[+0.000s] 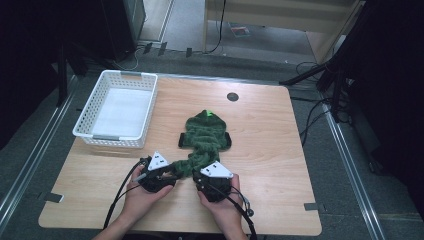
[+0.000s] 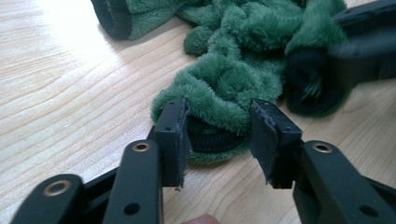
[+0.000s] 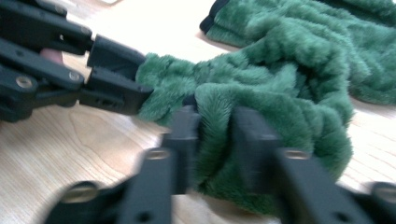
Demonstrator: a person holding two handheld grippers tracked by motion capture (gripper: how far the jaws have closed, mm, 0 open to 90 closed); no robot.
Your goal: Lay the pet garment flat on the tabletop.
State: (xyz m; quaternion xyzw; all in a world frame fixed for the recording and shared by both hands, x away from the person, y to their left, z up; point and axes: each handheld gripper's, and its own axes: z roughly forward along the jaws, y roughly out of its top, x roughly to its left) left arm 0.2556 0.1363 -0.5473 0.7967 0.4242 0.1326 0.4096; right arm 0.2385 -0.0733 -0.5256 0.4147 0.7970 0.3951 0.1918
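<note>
Since the light wooden table (image 1: 270, 150) is bare apart from the white slotted plastic basket (image 1: 120, 107) at its far left corner, the fuzzy green fleece garment with black cuffs (image 1: 206, 135) sits near the middle, right of that basket, its near end bunched toward the person. Biggest risk imo: each grip only has a thin fold, so pulling could let the plush slip free or drag the pile. Left gripper (image 2: 217, 133) has a cuffed fold between its jaws, but the pads look slightly gapped, so not clamped. Right gripper (image 3: 215, 140) is blurry, though it seems pinched shut on a ridge of fleece.
</note>
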